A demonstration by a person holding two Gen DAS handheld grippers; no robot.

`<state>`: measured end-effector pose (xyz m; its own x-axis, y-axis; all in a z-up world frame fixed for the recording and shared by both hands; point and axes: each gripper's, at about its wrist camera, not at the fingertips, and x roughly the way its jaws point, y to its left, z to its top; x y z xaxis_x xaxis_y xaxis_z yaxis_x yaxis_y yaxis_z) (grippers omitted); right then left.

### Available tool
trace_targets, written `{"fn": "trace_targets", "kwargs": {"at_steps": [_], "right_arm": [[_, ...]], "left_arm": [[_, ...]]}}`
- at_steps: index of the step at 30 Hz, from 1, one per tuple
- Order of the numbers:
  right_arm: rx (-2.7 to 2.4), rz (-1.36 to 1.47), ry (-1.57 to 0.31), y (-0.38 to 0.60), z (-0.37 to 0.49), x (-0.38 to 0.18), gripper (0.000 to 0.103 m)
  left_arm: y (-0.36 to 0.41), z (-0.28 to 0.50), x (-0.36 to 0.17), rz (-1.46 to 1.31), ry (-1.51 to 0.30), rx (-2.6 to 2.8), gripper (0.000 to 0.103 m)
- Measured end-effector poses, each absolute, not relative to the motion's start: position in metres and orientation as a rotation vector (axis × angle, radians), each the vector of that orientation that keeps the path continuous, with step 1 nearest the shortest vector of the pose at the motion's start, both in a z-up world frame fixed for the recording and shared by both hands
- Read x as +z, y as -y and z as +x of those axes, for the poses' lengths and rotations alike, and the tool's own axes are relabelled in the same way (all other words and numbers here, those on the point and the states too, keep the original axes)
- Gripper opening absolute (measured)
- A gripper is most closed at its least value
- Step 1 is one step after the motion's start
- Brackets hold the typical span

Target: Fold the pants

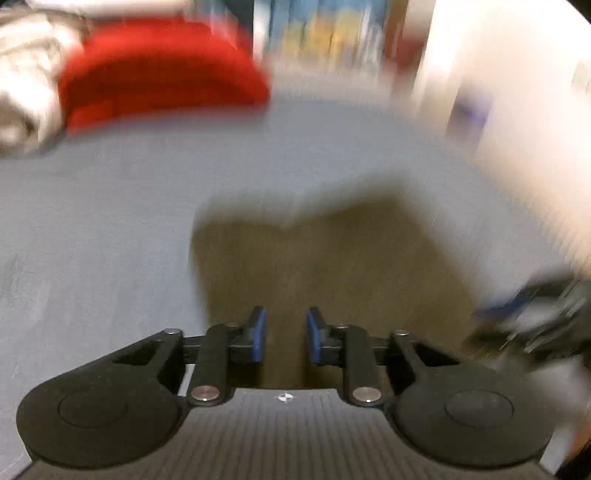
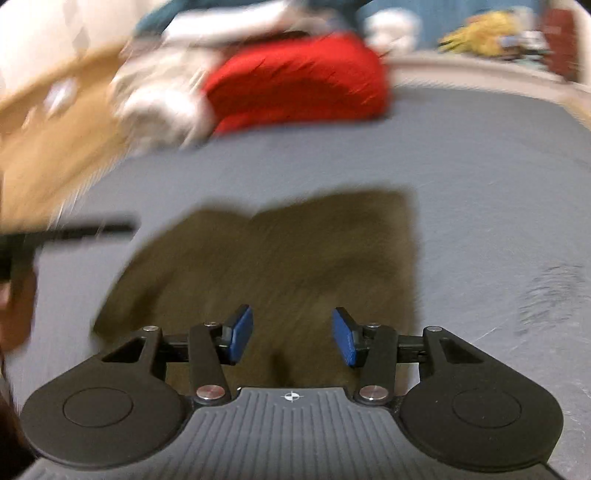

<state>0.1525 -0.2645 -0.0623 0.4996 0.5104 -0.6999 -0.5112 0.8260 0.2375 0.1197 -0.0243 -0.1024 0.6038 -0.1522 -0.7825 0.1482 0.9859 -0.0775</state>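
Both views blurred by motion. Olive-brown pants (image 1: 314, 266) lie flat on a grey-blue counter (image 1: 92, 221), folded into a compact block with a shallow notch along the far edge.

Left tool (image 1: 286, 336): blue pads (image 1: 260, 334) stand apart with a narrow gap, pants fabric showing through the gap beneath them. Nothing is pinched between the pads; the tool grips nothing. It sits over the near part of the pants, pointing toward 12 o'clock across the fabric.

Right tool (image 2: 291, 338): jaws parted wider, blue pads (image 2: 240, 334) angled outward, nothing between them. It also hangs over the near edge of the pants (image 2: 280, 266), which fill the middle of that view.

Beyond the pants at 11 o'clock: a red garment (image 2: 295, 88) heaped on the counter, well apart from the pants. Just beside it, at 10 o'clock, a pale crumpled cloth (image 2: 159, 96), touching or overlapping the red one; blur prevents telling which.

Right view, 9 o'clock edge: a tan shape (image 2: 48, 136) and a dark bar (image 2: 81, 232), too smeared to identify. Yellow object (image 2: 480, 35) in the far background at 1 o'clock.
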Motion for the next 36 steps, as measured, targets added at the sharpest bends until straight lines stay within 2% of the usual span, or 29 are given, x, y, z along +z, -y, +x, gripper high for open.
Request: {"fn": "trace_targets", "kwargs": {"at_steps": [2,4,8,12,16,17,19,21,23,25,27,29,34,35,36], "right_arm": [[0.612,-0.132,-0.946,0.251,0.148,-0.082,0.051],[0.630,-0.203,-0.903,0.242,0.140,-0.087,0.051],[0.610,-0.097,-0.893,0.250,0.131,-0.069,0.050],[0.545,-0.160,-0.900,0.257,0.126,-0.070,0.050],[0.503,-0.200,-0.952,0.258,0.126,-0.081,0.051],[0.487,-0.199,-0.958,0.258,0.125,-0.079,0.052],[0.460,-0.186,-0.976,0.256,0.125,-0.077,0.053],[0.423,-0.180,-0.980,0.255,0.122,-0.070,0.058],[0.365,-0.127,-0.957,0.260,0.114,-0.057,0.060],[0.300,-0.063,-0.882,0.268,0.103,-0.030,0.065],[0.253,-0.011,-0.790,0.271,0.089,0.001,0.087],[0.228,0.045,-0.733,0.272,0.077,0.027,0.097],[0.199,0.130,-0.670,0.270,0.048,0.066,0.102],[0.197,0.133,-0.659,0.270,0.043,0.068,0.102],[0.198,0.135,-0.649,0.272,0.037,0.068,0.102]], "left_arm": [[0.026,0.114,-0.116,0.023,-0.912,-0.150,0.013],[0.030,0.110,-0.102,-0.003,-0.891,-0.126,0.013],[0.038,0.096,-0.081,-0.009,-0.848,-0.162,0.013],[0.044,0.088,-0.110,0.067,-0.986,-0.213,0.015],[0.056,0.078,-0.106,0.166,-0.969,-0.196,0.016],[0.057,0.078,-0.102,0.169,-0.968,-0.187,0.020],[0.057,0.071,-0.089,0.147,-0.953,-0.170,0.038],[0.056,0.060,-0.073,0.112,-0.928,-0.153,0.070],[0.064,0.050,-0.054,0.110,-0.890,-0.116,0.084],[0.071,0.036,-0.036,0.098,-0.840,-0.080,0.087],[0.077,0.024,-0.020,0.077,-0.807,-0.038,0.088],[0.083,0.014,-0.008,0.047,-0.781,0.016,0.089],[0.082,0.000,0.003,-0.102,-0.819,0.080,0.090],[0.081,-0.001,0.001,-0.126,-0.820,0.086,0.093],[0.080,-0.002,-0.003,-0.144,-0.809,0.094,0.103]]}}
